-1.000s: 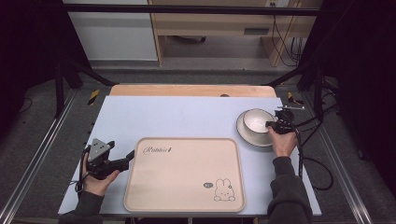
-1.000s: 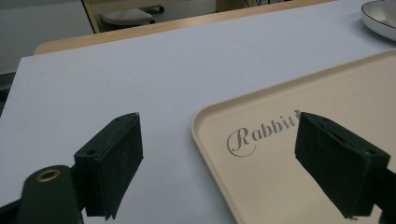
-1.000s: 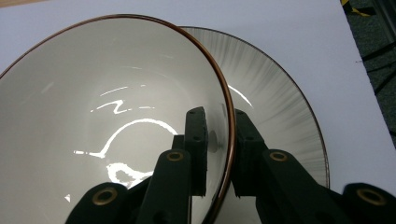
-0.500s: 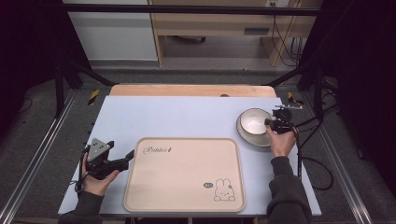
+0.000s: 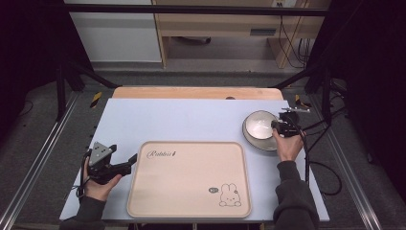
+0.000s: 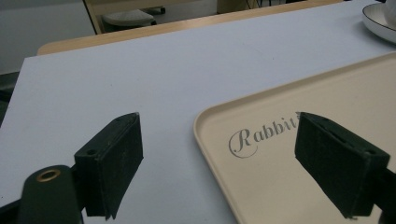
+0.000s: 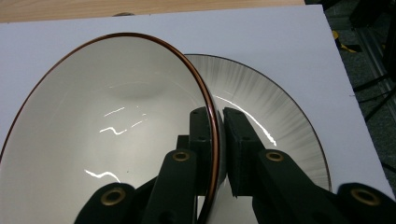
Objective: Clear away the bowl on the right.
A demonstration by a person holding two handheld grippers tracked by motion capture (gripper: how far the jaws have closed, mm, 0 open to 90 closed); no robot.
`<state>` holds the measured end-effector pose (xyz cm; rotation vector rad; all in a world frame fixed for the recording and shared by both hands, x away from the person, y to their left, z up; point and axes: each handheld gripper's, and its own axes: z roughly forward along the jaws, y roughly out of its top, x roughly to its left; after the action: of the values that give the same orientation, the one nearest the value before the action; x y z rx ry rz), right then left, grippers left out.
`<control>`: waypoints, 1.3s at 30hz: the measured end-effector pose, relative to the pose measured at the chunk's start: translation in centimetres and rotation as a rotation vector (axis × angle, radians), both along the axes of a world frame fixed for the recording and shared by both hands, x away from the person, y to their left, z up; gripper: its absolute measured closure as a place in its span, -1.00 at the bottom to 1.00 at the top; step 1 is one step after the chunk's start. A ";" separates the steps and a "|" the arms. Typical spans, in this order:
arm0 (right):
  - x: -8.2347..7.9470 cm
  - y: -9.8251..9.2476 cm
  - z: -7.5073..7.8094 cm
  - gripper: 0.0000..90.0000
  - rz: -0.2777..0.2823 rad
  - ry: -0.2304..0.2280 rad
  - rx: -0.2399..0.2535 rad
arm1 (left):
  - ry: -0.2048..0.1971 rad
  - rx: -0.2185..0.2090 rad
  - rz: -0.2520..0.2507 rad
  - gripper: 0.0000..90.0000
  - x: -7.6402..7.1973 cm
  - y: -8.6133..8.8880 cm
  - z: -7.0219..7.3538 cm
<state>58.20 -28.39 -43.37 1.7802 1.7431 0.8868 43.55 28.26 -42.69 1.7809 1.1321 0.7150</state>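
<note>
I have my right gripper (image 7: 218, 140) fingers clenched on the glossy white brown-rimmed bowl (image 7: 116, 126), left gripper (image 6: 233, 158) fingers released; lifting it from the grey-streaked saucer (image 7: 275, 121) to the beige plastic tray (image 5: 191, 179) remains.

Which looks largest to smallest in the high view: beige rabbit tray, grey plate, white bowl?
1. Beige rectangular rabbit tray, largest by far.
2. Grey round plate, showing past the bowl.
3. White bowl with brown rim, sitting on that plate.

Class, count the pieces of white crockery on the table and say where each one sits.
2: a white bowl with a brown rim, gripped at its rim by the right gripper, and a white plate beneath it, at the table's right side.
</note>
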 end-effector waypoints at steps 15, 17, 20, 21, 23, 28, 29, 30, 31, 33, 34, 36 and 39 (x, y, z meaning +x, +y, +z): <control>-0.8 -0.1 1.4 0.83 0.008 -0.058 0.031 | -0.003 -0.001 -0.001 -0.67 -0.1 0.0 0.1; -0.9 -0.1 1.6 0.83 0.015 -0.070 0.028 | -0.003 0.000 -0.003 -0.67 -0.1 0.0 0.1; -1.2 0.0 2.0 0.83 0.025 -0.082 0.032 | -0.003 0.000 -0.003 -0.67 -0.1 0.0 0.1; -1.3 0.2 2.2 0.83 0.022 -0.086 0.039 | -0.003 0.000 -0.003 -0.67 -0.1 0.0 0.1; -1.4 0.3 2.6 0.83 0.032 -0.095 0.045 | -0.004 -0.001 -0.003 -0.67 -0.1 0.0 0.1; -2.0 0.7 3.6 0.83 0.054 -0.135 0.049 | -0.005 0.000 -0.004 -0.67 -0.1 -0.1 0.1; -2.1 0.8 3.8 0.83 0.058 -0.142 0.048 | -0.005 0.001 -0.005 -0.67 -0.1 -0.1 0.1; -2.3 0.9 4.0 0.83 0.064 -0.146 0.051 | -0.005 0.001 -0.005 -0.67 -0.1 -0.1 0.1; -2.4 1.0 4.2 0.83 0.070 -0.154 0.052 | -0.005 0.001 -0.005 -0.67 -0.1 -0.1 0.1; -2.6 1.3 4.5 0.83 0.081 -0.162 0.052 | -0.005 0.001 -0.005 -0.67 -0.1 -0.1 0.1; -2.7 1.4 4.7 0.83 0.088 -0.166 0.051 | -0.005 0.000 -0.004 -0.67 -0.1 -0.1 0.1; -2.9 1.8 5.0 0.83 0.102 -0.179 0.049 | -0.005 0.001 -0.005 -0.67 -0.1 -0.1 0.2; -3.2 2.3 5.6 0.83 0.125 -0.192 0.056 | -0.007 0.000 -0.004 -0.67 -0.1 -0.1 0.2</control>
<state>54.98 -26.14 -37.79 1.5761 1.7338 1.1297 43.42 28.17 -42.51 1.7795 1.1234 0.7180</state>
